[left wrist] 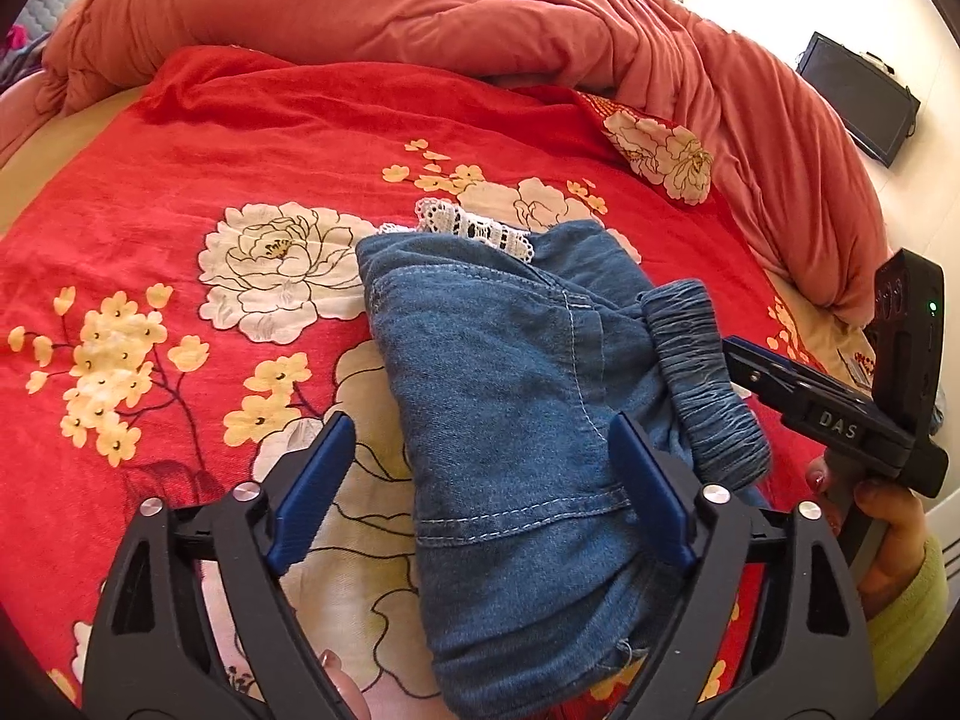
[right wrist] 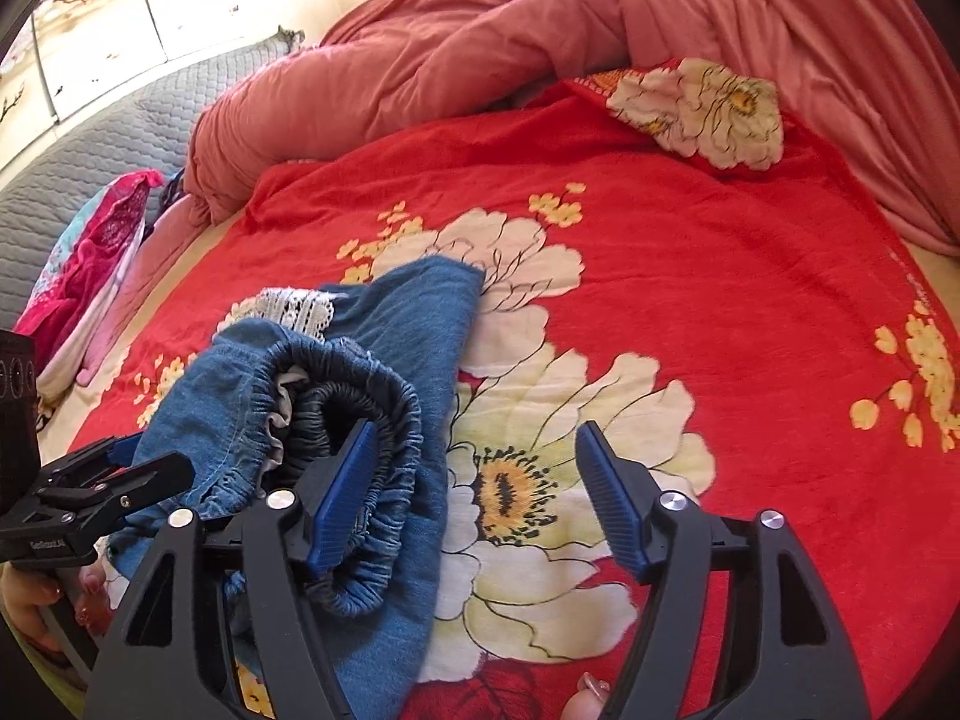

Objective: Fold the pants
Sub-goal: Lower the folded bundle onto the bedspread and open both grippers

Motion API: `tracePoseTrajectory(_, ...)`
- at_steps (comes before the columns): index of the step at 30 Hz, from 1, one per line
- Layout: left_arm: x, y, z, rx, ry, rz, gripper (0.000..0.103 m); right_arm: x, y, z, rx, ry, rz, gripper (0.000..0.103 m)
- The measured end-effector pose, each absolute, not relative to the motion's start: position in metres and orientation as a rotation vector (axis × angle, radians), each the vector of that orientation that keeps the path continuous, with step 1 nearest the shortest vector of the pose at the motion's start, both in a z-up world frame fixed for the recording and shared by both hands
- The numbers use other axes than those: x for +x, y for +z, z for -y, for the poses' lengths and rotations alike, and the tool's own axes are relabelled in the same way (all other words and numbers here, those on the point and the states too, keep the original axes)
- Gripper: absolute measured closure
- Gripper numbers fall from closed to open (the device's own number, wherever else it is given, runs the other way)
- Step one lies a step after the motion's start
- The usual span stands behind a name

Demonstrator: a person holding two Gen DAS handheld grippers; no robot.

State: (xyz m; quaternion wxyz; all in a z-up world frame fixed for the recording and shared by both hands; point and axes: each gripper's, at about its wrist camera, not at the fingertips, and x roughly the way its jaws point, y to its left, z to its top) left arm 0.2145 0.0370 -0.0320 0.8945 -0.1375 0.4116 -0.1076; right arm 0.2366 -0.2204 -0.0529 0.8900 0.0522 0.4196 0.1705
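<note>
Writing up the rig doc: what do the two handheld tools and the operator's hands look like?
Both are matte black plastic frames with triangular cut-outs, silver rivets and ribbed blue finger pads. The left tool shows a white "GeRoot" label in the right wrist view. The right tool reads "DAS" in the left wrist view, with a green LED. Operator: lime-green sleeve, painted nails.

A bedroom in a private home: a bed is spread with a red blanket (left wrist: 252,138) printed with large cream and yellow flowers, and a bulky salmon-pink duvet (left wrist: 372,6) lies bunched along its far side. A grey quilted cover (right wrist: 120,114) lines one edge of the bed beside a small heap of pink clothing (right wrist: 90,252). A dark flat screen (left wrist: 858,96) sits on the pale floor beyond the bed.
</note>
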Motion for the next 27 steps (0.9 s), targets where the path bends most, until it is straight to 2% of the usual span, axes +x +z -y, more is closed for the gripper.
tracePoseTrajectory(8,0.203,-0.017,-0.044,-0.299,-0.206,-0.815,0.015,0.218,-0.03,0.225,0.1,0.339,-0.76,0.02)
tracePoseTrajectory(10,0.198,-0.011,-0.046,-0.299,-0.199,-0.799,0.014,0.211,-0.025,0.226,0.115,0.336,-0.734,0.011)
tracePoseTrajectory(11,0.196,-0.008,-0.047,-0.298,-0.197,-0.79,0.013,0.209,-0.022,0.226,0.119,0.334,-0.726,0.01)
tracePoseTrajectory(14,0.187,0.002,-0.046,-0.278,-0.184,-0.76,0.01,0.201,-0.015,0.225,0.123,0.328,-0.709,0.008)
tracePoseTrajectory(27,0.139,0.02,-0.044,-0.253,-0.12,-0.67,0.01,0.152,0.002,0.233,0.142,0.288,-0.624,0.005)
